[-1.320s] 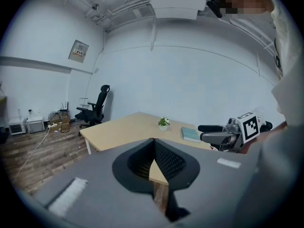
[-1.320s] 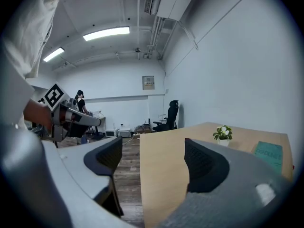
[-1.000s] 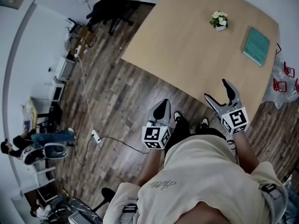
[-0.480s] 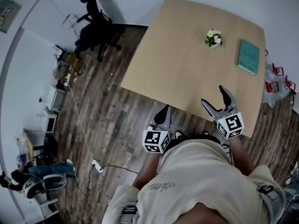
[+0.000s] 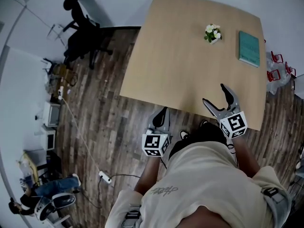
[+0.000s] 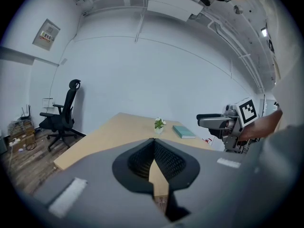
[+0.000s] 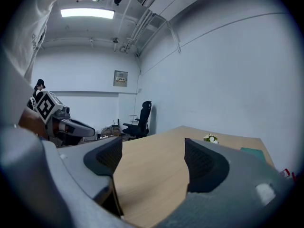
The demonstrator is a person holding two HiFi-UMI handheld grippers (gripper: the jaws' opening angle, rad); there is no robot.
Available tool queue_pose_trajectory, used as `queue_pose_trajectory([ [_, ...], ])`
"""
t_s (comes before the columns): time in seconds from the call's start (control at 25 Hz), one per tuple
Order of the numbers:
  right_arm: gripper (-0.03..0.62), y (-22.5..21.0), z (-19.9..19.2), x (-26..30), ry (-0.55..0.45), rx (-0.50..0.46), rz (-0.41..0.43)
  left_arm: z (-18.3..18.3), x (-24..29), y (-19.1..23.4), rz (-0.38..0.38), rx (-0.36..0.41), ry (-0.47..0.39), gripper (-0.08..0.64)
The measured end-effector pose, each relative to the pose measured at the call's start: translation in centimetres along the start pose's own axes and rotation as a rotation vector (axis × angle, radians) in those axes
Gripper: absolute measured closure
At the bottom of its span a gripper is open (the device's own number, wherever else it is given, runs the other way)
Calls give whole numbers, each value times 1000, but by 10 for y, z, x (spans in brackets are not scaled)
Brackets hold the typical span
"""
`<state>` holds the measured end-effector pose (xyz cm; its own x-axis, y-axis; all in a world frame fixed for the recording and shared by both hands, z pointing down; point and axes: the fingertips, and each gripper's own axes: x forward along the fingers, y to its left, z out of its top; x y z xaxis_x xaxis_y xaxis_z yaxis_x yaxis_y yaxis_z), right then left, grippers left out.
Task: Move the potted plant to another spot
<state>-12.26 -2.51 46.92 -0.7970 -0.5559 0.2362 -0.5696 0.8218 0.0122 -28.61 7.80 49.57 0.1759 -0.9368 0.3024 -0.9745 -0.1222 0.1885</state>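
A small potted plant (image 5: 212, 33) with white flowers in a white pot stands on the far part of the light wooden table (image 5: 180, 70); it also shows far ahead as the plant (image 6: 159, 124) and the plant (image 7: 209, 138). My right gripper (image 5: 216, 95) is open and empty over the table's near edge, well short of the plant. My left gripper (image 5: 161, 114) is shut with nothing in it, over the floor just before the near edge. The jaws of the left gripper (image 6: 154, 144) meet, while those of the right gripper (image 7: 152, 156) stand wide apart.
A teal book (image 5: 249, 48) lies right of the plant. A black office chair (image 5: 78, 25) stands left of the table. A power strip with its cable (image 5: 105, 177) lies on the wood floor. Red objects (image 5: 275, 72) sit by the table's right side.
The person has stepped closer to the table: it sits nearer and more centred. The right gripper now reaches over the near edge. Both grippers keep their states.
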Motion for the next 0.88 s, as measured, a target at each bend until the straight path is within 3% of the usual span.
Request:
queue_pose_trajectory([
  [0.4, 189, -42, -18, 18, 24, 67, -19, 21, 48, -8, -27, 28, 40, 545],
  [0.68, 189, -88, -3, 45, -37, 44, -27, 47, 99, -15, -44, 88, 69, 545],
  [0.88, 189, -125, -20, 46, -27, 113, -55, 70, 139, -32, -80, 100, 70, 545],
])
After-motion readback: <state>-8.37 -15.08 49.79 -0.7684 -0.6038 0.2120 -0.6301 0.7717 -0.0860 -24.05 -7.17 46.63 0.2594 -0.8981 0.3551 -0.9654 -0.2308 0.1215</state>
